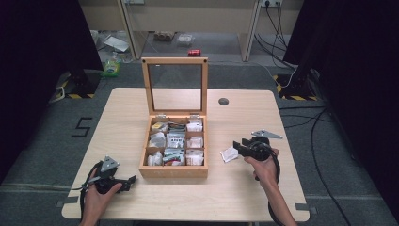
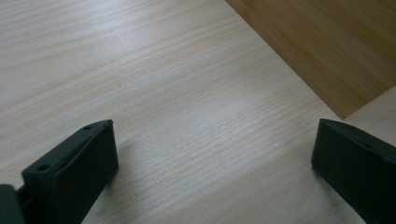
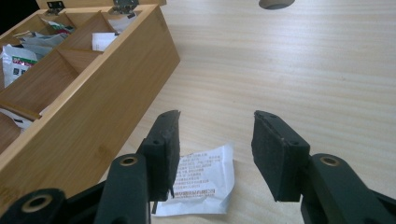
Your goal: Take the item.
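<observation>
Right gripper view | right claw [image 3: 215, 154] hovering released over white sachet [image 3: 201, 179] on desk [image 3: 303, 70] | left claw [image 2: 210, 163] idling released | risk: pads likely sliding the flat sachet toward the wooden box [image 3: 107, 112].

Pale matt wood grain across the table [image 3: 303, 60]. Smooth, warmer bamboo-like wood on the compartment box [image 3: 93, 126], small metal hinges at its back. White glossy printed sachet [image 3: 205, 182], crinkled. Matt black plastic jaws with rough padded faces.

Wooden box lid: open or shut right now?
Open. The lid stands upright on its hinges behind the wooden box, and the packets in its compartments are uncovered.
</observation>
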